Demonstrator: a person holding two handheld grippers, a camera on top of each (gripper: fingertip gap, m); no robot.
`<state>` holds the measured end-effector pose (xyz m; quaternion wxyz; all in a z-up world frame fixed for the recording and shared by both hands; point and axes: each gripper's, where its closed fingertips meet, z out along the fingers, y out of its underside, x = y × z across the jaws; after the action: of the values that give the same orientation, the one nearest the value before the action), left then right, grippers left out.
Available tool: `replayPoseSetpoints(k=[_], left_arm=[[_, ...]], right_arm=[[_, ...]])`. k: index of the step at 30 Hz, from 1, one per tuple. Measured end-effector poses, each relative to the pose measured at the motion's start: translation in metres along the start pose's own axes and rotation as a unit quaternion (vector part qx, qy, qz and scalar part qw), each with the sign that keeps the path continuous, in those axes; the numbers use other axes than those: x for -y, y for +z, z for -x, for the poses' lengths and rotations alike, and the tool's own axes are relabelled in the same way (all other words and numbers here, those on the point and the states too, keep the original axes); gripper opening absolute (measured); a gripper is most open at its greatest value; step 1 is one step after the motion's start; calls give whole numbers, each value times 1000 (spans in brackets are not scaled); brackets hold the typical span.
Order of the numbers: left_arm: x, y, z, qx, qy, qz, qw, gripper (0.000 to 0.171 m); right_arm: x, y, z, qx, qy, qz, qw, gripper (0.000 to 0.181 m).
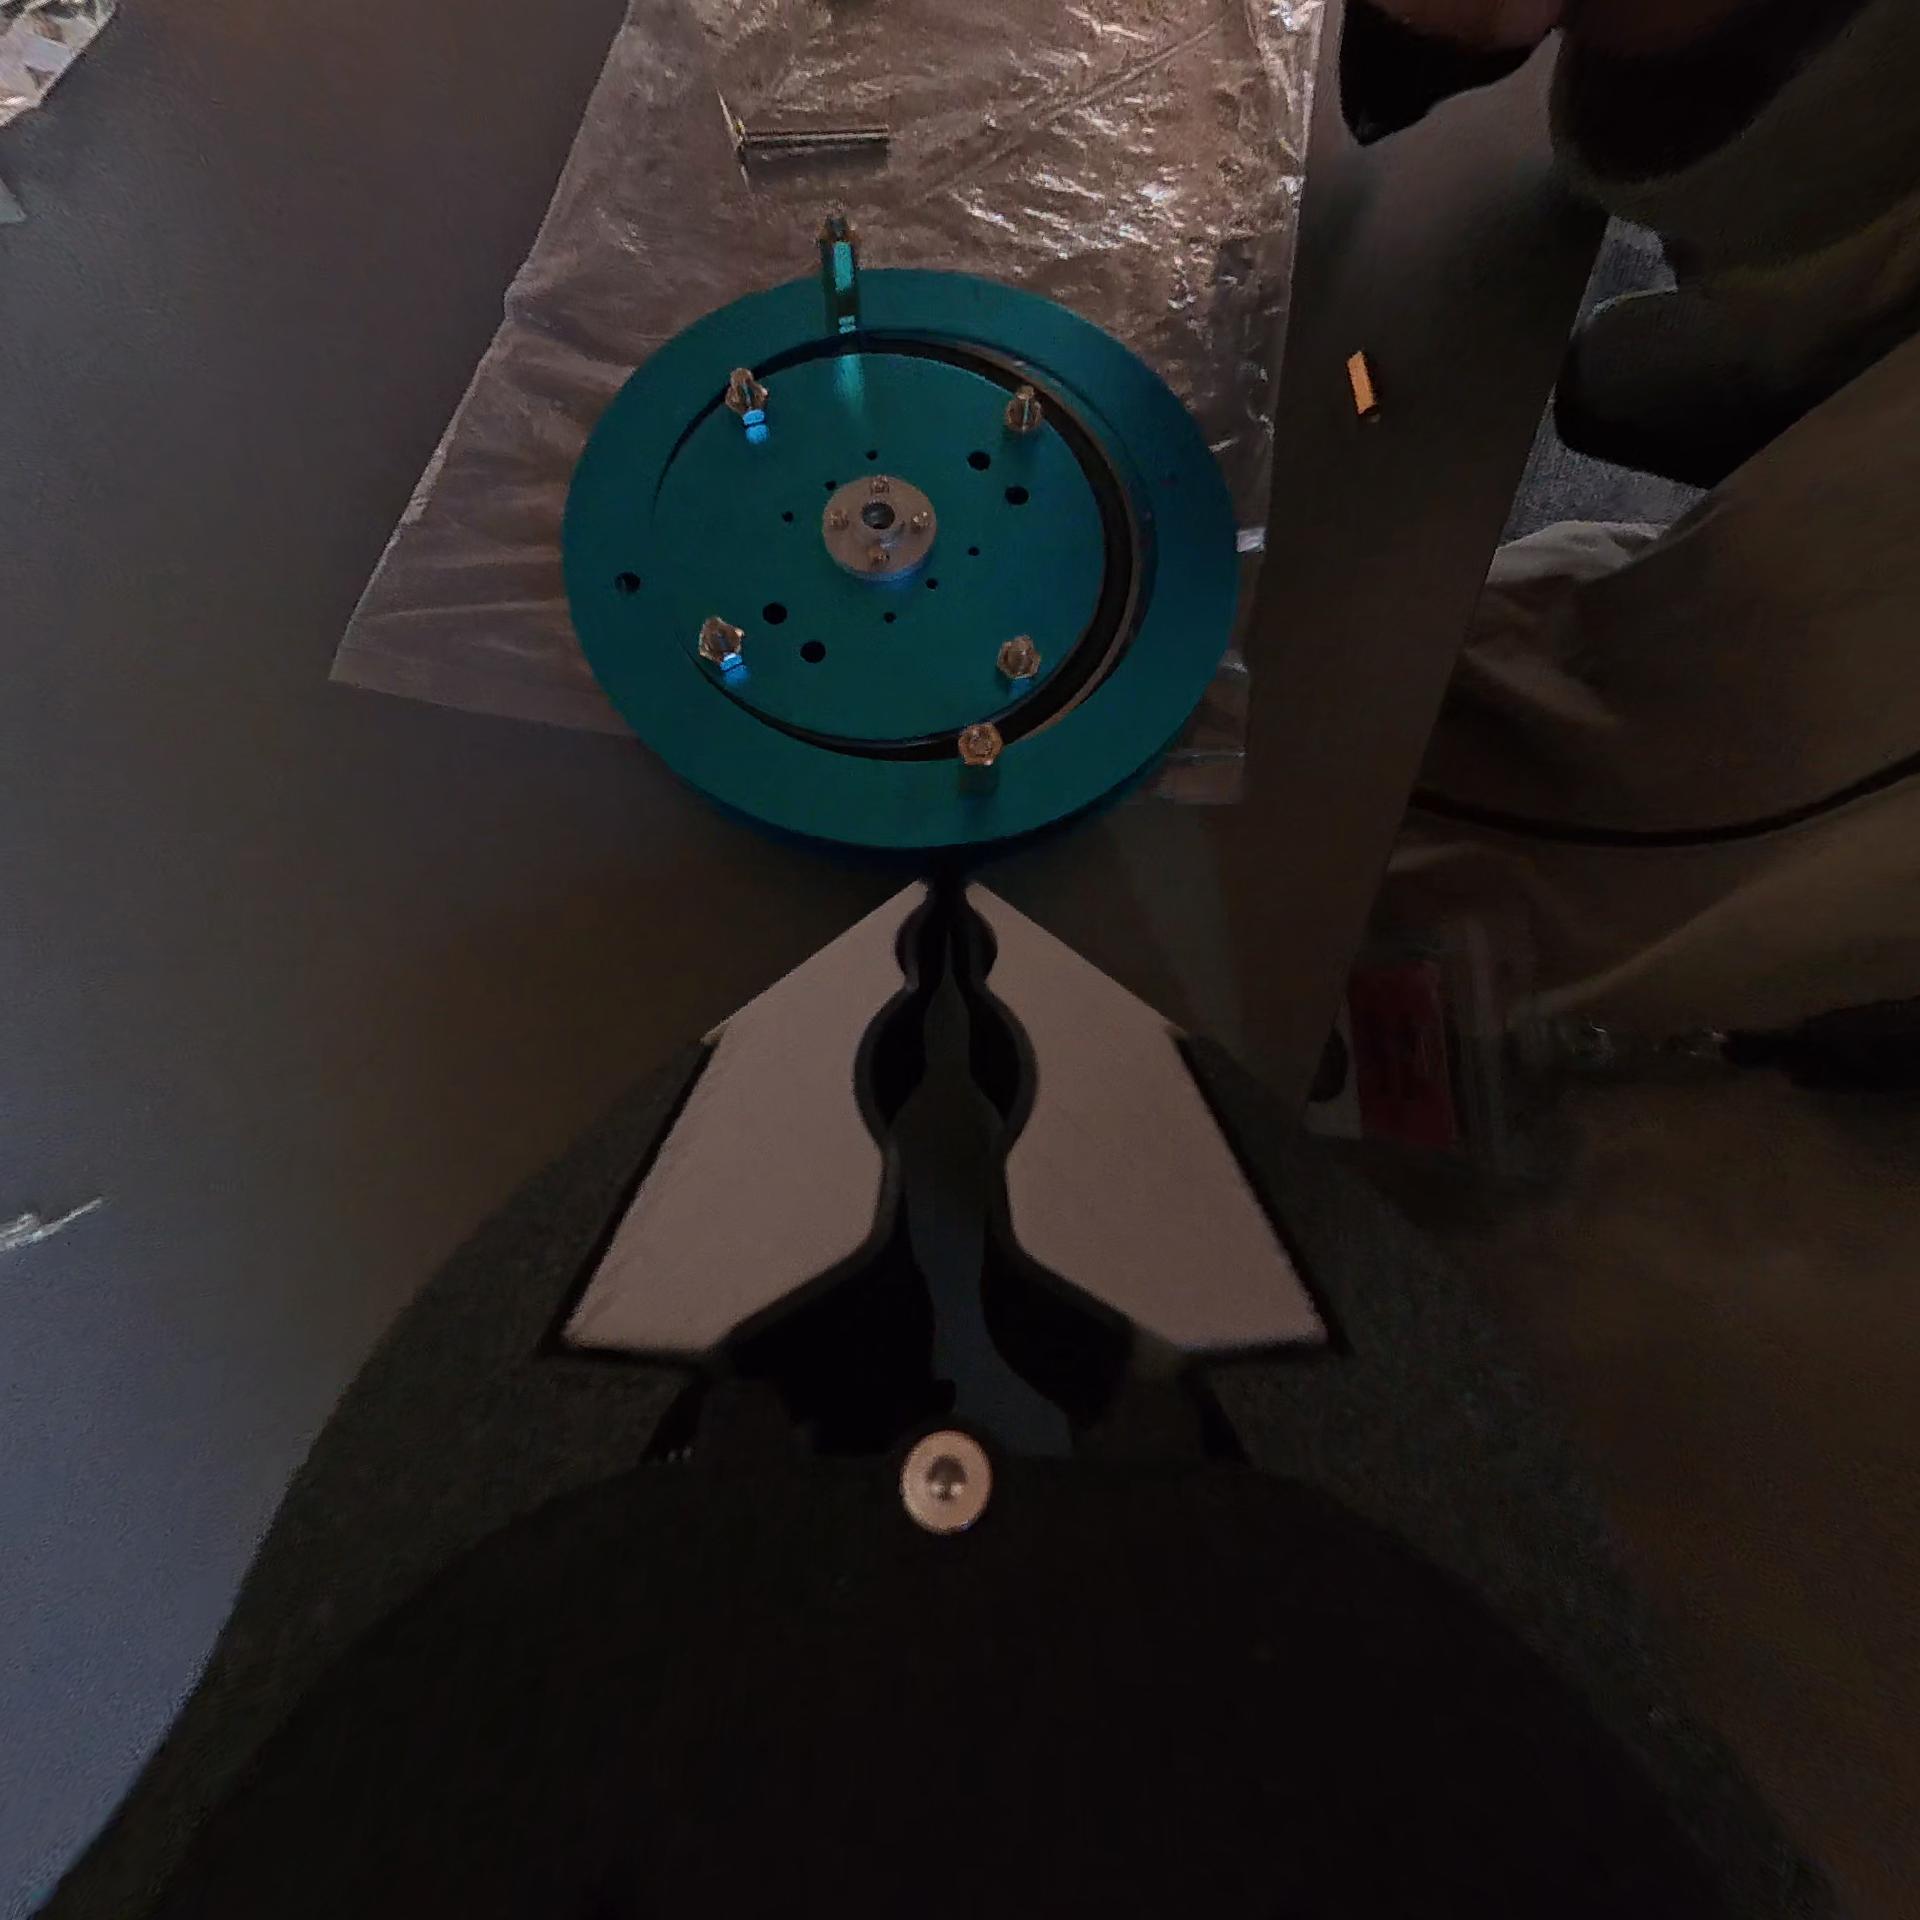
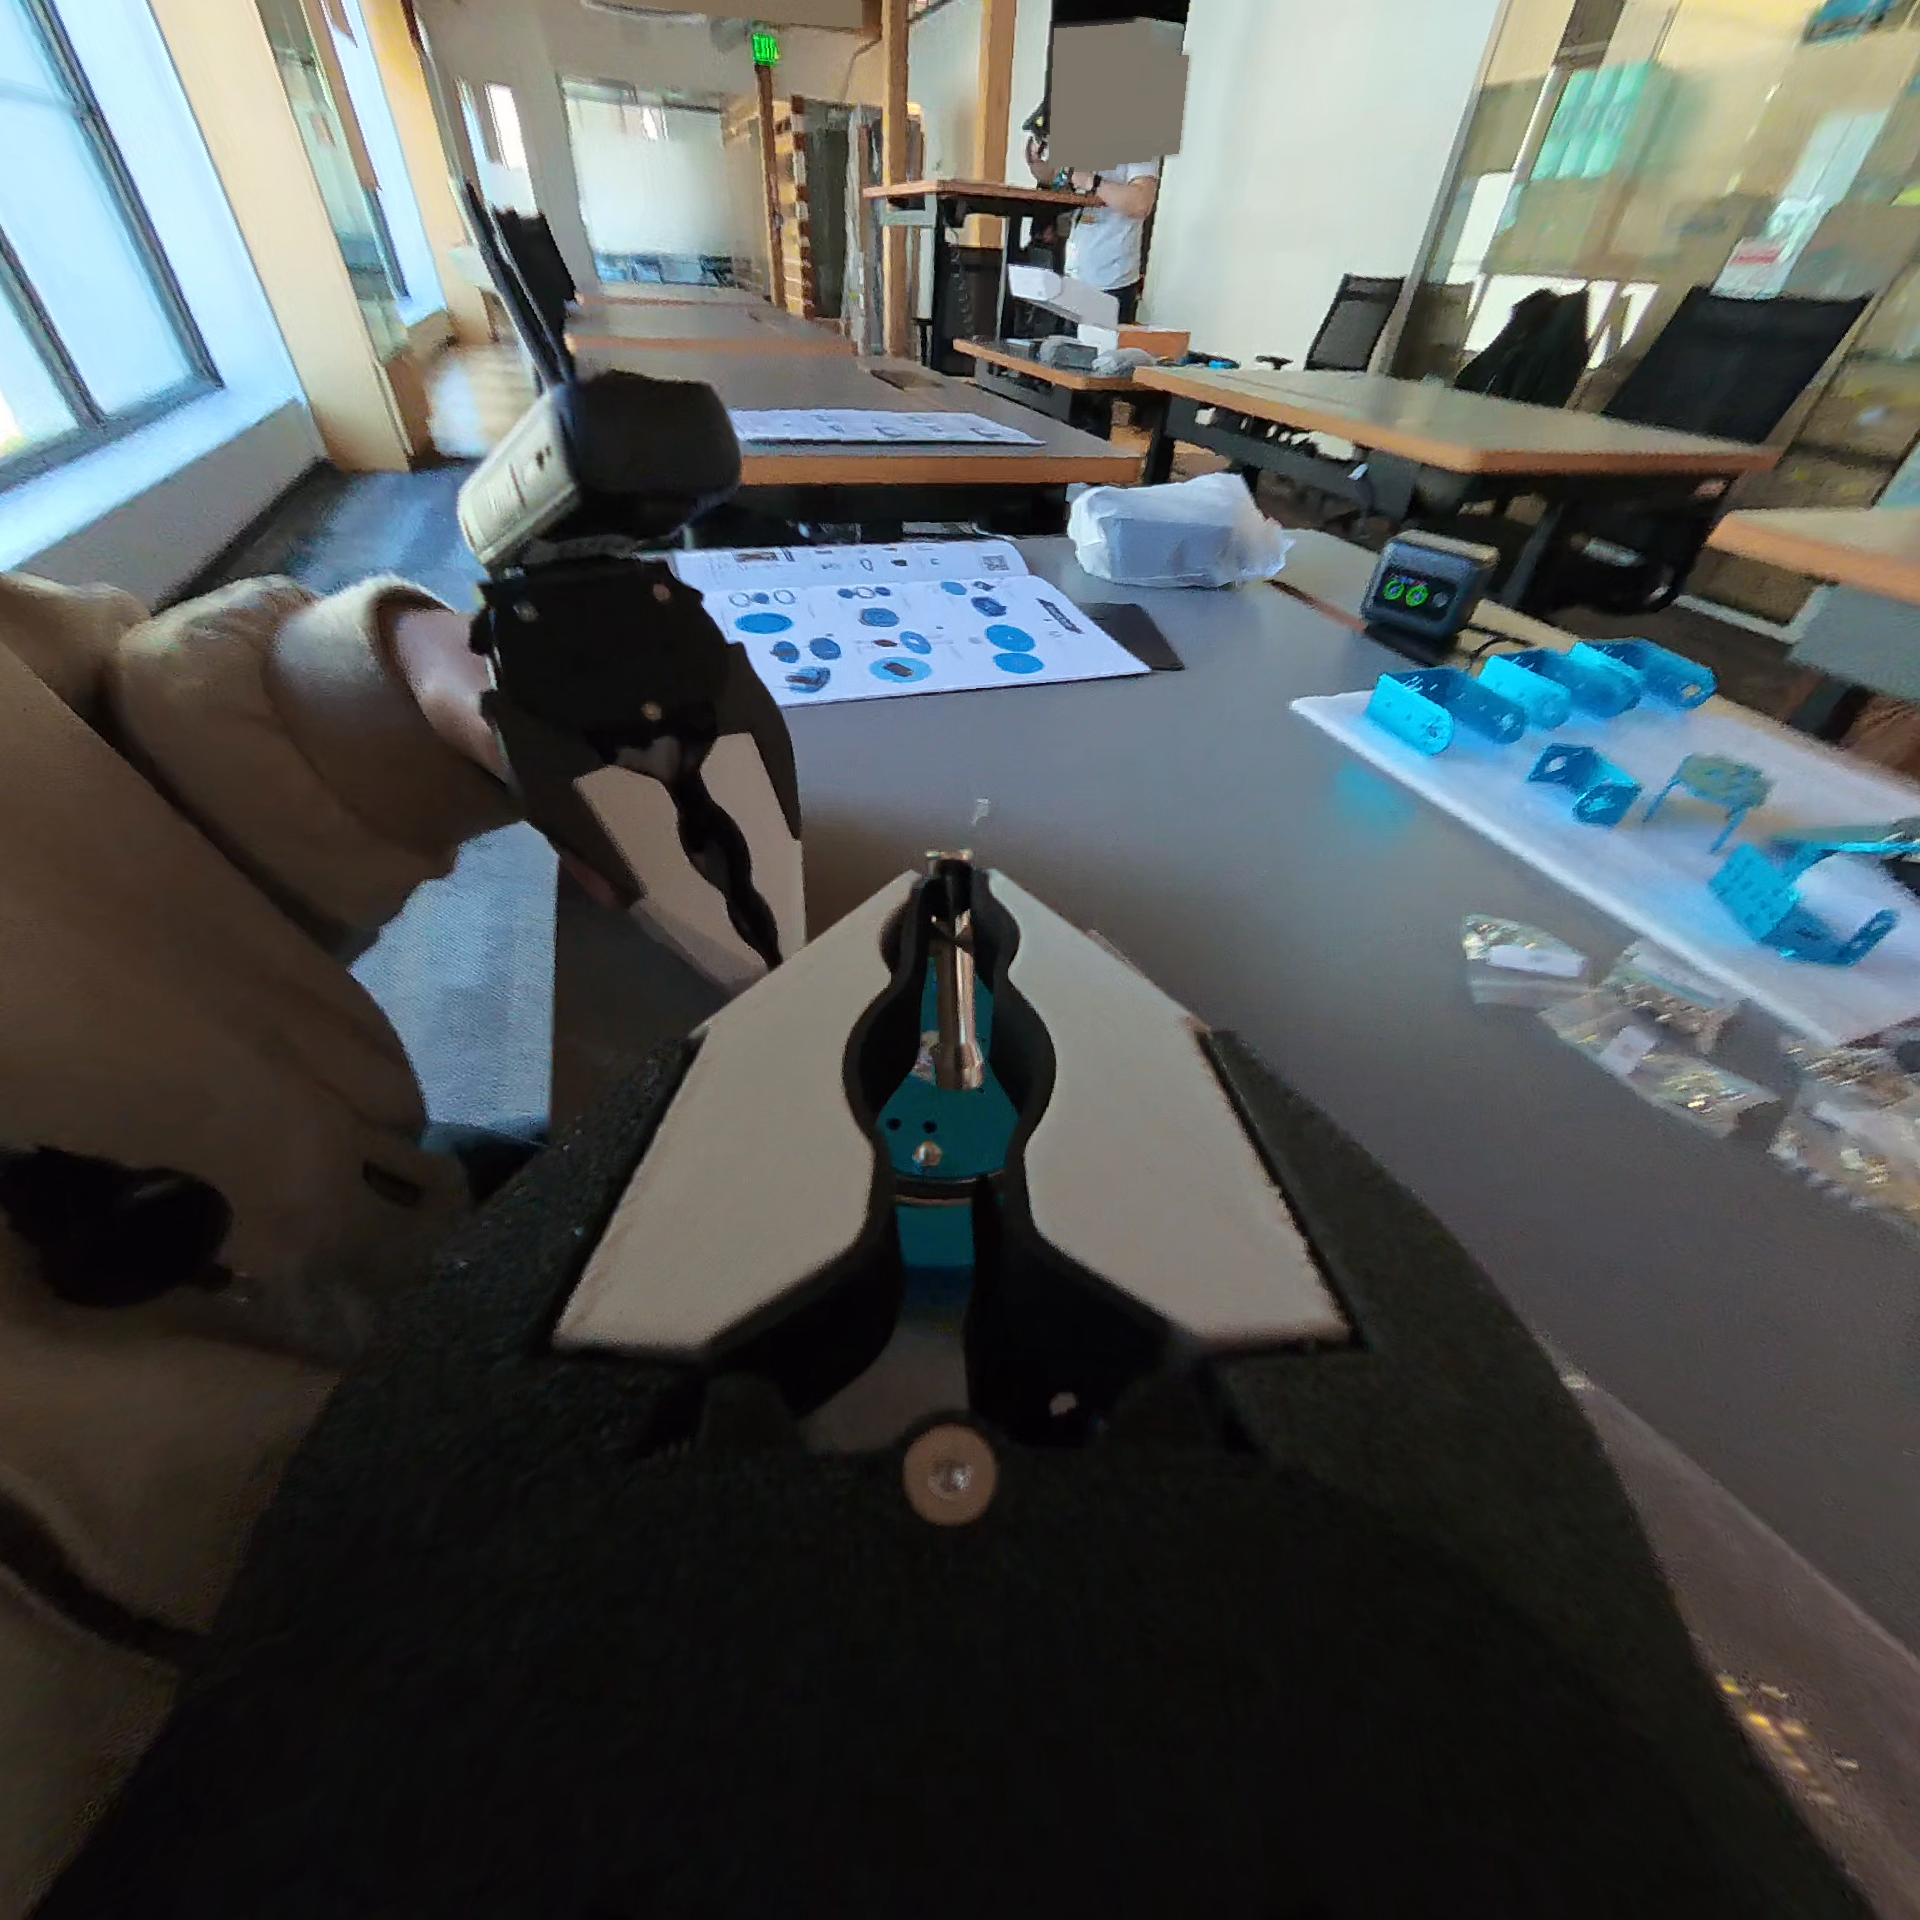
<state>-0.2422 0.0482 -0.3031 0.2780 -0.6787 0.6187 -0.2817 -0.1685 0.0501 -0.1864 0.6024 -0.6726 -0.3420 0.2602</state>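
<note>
A teal round disc assembly [image 1: 904, 561] lies on a clear plastic bag [image 1: 1039, 156] on the grey table. Several brass standoffs [image 1: 979, 746] stand on it, with a silver hub [image 1: 878, 523] at its centre. My left gripper [image 1: 951, 899] is shut just short of the disc's near rim, and I see nothing between its pads. It also shows in the right wrist view [image 2: 764, 940], shut and pointing down. My right gripper [image 2: 948, 883] is shut on a thin silver metal rod [image 2: 954, 997] that runs back between the fingers. The teal disc [image 2: 935, 1138] shows below it.
A threaded bolt [image 1: 816, 140] lies on the bag. An instruction sheet [image 2: 904, 618], a white tray [image 2: 1382, 727] of blue brackets, small hardware bags [image 2: 1621, 1008], a wrapped package [image 2: 1174, 540] and a black device [image 2: 1429, 597] lie on the table. A tan sleeve [image 2: 260, 727] is at left.
</note>
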Motion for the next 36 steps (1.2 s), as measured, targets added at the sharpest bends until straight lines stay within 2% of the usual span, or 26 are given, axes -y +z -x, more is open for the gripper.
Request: replayPoseSetpoints(k=[2,3,5,7,9,13,15,17,20,25,28,30,32,34,36], left_arm=[[-5,-7,12,35,-25,10,999,3],[-9,-16,24,71,-42,18,996,12],[2,-38,37,109,-78,-11,991,21],[43,-55,28,68,-127,-110,983,21],[82,-62,6,-10,-141,-186,972,21],[114,-52,-10,-79,-152,-211,962,20],[122,-50,-18,-118,-153,-218,957,22],[121,-44,-18,-118,-151,-210,959,22],[121,-38,-23,-144,-150,-206,956,12],[120,-34,-28,-171,-142,-204,953,8],[118,-35,-32,-203,-140,-215,945,8],[118,-38,-34,-235,-149,-234,932,6],[119,-41,-29,-251,-165,-255,919,6],[126,-49,-25,-262,-168,-297,903,6],[134,-56,-25,-275,-168,-324,889,6]], right_arm=[[1,1,2,-19,-57,9,998,5],[1,1,4,-32,-91,14,995,6],[1,4,8,-53,-159,33,985,6],[-1,9,10,-78,-236,55,967,6],[-2,15,12,-97,-291,72,949,6],[1,22,21,-108,-358,82,924,6],[1,24,23,-116,-389,93,909,6],[4,22,23,-135,-418,97,893,6],[1,19,23,-136,-440,109,881,6],[-1,14,26,-121,-445,94,882,7],[2,9,32,-81,-355,63,929,10],[14,-1,32,-53,-245,12,968,28],[27,-17,26,-5,-98,-52,994,31],[31,-28,9,32,87,-100,991,27],[28,-27,1,94,280,-143,945,30]])
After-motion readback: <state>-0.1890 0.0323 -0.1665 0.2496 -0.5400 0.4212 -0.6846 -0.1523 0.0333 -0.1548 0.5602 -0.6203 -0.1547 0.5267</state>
